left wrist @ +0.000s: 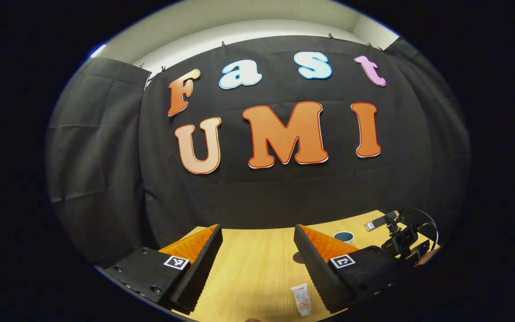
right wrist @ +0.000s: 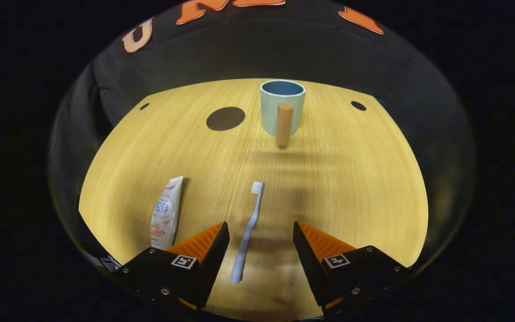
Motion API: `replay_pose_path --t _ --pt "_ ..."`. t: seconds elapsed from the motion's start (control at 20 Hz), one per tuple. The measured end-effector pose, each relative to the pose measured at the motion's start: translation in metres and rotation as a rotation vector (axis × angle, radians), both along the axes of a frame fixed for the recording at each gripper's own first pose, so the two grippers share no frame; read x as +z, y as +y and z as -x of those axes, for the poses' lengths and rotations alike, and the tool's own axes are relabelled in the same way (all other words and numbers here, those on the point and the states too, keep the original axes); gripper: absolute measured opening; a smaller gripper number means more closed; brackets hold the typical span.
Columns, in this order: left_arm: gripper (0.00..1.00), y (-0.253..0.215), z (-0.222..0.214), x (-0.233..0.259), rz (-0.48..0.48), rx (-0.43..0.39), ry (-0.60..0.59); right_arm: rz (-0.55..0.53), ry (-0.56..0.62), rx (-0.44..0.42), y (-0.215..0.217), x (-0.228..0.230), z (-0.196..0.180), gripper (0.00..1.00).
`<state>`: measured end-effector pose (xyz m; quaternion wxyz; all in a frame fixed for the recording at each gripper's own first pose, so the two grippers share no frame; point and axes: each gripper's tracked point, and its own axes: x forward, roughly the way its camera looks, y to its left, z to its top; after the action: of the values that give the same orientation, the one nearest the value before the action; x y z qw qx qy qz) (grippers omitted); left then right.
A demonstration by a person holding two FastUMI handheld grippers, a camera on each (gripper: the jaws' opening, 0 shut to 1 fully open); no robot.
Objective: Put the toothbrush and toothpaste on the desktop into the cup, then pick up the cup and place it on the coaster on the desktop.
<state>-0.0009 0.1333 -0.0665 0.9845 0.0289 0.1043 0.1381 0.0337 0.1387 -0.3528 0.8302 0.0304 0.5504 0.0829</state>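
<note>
Awaiting all steps; nothing is in the cup.
- Toothpaste [right wrist: 164,213]: flat near the surface's [right wrist: 351,179] left edge, just beside the right tool's [right wrist: 261,237] left finger.
- Coaster [right wrist: 225,118]: dark disc, far left, bare.
- Toothbrush [right wrist: 248,230]: flat, lying between the right tool's spread, empty fingers.
- Cup [right wrist: 282,107]: upright near the far edge, handle facing the near edge, apart from the coaster.
- Left tool [left wrist: 257,243]: spread, empty, held above the surface.

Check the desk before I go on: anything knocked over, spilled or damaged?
Nothing stands out. The cup stands upright, the toothbrush and toothpaste tube lie flat and apart on the desktop, and the dark coaster sits bare left of the cup.
</note>
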Motion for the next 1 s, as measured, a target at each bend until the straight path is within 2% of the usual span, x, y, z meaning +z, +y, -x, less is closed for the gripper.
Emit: replay_pose_path --t 0.25,0.35,0.4,0.45,0.6,0.75,0.8,0.85,1.0 --pt "0.99 0.005 0.002 -0.012 -0.006 0.027 0.057 0.013 0.136 0.011 0.011 -0.023 0.013 0.8" --pt "0.98 0.006 0.002 -0.012 -0.008 0.038 0.069 0.012 0.177 0.008 0.013 -0.028 0.017 0.73" --pt "0.98 0.005 0.001 -0.013 -0.008 0.043 0.075 0.006 0.197 0.002 0.015 -0.03 0.018 0.78" --pt "0.99 0.005 0.001 -0.015 -0.007 0.046 0.082 0.008 0.202 -0.012 0.014 -0.028 0.017 0.69" --pt "0.98 -0.001 0.0 -0.016 -0.011 0.052 0.1 0.012 0.25 -0.027 0.015 -0.032 0.013 0.6" --pt "1.0 -0.008 -0.001 -0.02 -0.003 0.062 0.119 0.049 0.283 -0.029 0.008 -0.035 0.011 0.35" --pt "0.98 -0.01 -0.003 -0.02 -0.001 0.065 0.126 0.056 0.29 -0.037 0.005 -0.035 0.011 0.31" --pt "0.98 -0.012 -0.003 -0.022 -0.001 0.067 0.132 0.059 0.301 -0.045 0.004 -0.036 0.01 0.18" --pt "0.99 -0.021 -0.007 -0.026 0.004 0.06 0.159 0.029 0.312 -0.06 0.003 -0.034 0.009 0.1"
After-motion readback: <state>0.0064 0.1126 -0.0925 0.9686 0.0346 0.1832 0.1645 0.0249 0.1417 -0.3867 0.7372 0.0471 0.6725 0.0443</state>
